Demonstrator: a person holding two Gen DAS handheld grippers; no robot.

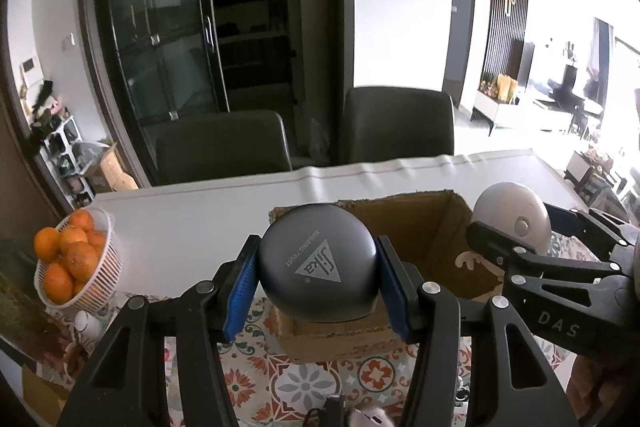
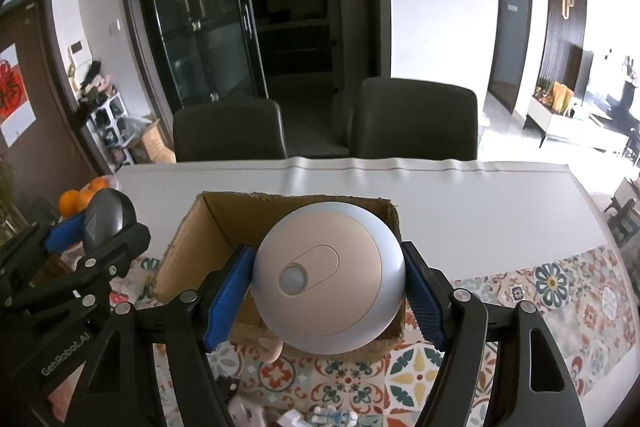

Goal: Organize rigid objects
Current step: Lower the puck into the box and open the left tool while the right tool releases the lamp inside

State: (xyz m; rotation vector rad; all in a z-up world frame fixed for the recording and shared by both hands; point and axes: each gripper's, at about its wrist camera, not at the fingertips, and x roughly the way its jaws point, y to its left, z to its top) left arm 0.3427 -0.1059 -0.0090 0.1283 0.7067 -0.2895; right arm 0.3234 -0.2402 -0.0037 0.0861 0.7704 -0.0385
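- While I am holding the grey case (image 1: 318, 263) in the left gripper (image 1: 318, 283) and the round lamp (image 2: 328, 279) in the right gripper (image 2: 328, 291), both are hanging above the cardboard box (image 2: 208, 227).
- Smooth curved shells are risking slipping, or colliding over the box.

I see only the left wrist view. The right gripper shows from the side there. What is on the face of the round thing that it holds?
Observer: The round silver disc has a beige face with a small sensor dome in an oval recess.
Operator: Is the brown cardboard box empty?
Observer: The right view looks into the brown cardboard box; the inside that shows is bare, but the disc hides part.
Operator: Anything on the left wall?
Observer: A red paper decoration hangs on a brown door.
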